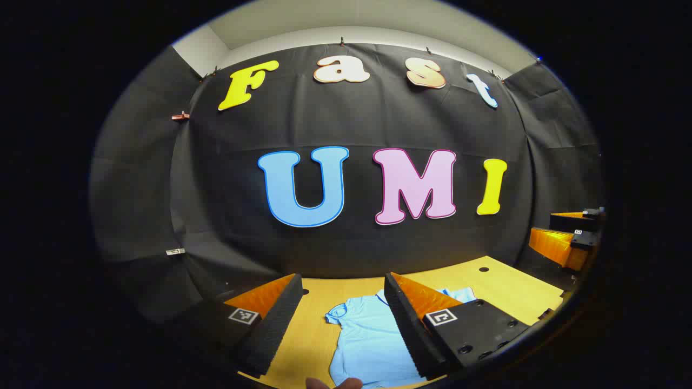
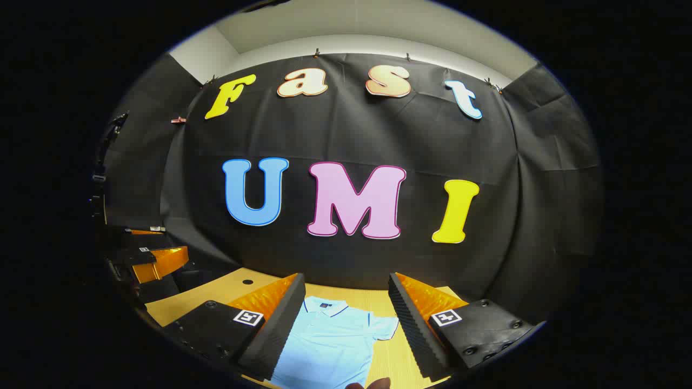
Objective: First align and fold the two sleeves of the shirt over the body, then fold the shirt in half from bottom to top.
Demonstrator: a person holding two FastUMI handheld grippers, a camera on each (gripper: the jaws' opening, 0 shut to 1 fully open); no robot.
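Both tongs, left (image 1: 343, 324) and right (image 2: 346, 324), gape wide, empty, above the flat shirt (image 1: 367, 340) on the counter (image 1: 513, 286); grabbing sleeves unevenly could skew the fold.

1. The left gripper view rides above the near edge of the table (image 1: 503, 286), facing the back wall (image 1: 357, 124), well clear of the tabletop.
2. The right gripper view faces the same wall (image 2: 346, 135) from above the table (image 2: 205, 292), likewise raised.
3. Both views share the shirt (image 1: 367, 335) (image 2: 330, 340) lying mid-table.
4. Each view catches the other gripper at its side edge: right gripper (image 1: 567, 237), left gripper (image 2: 146, 254).
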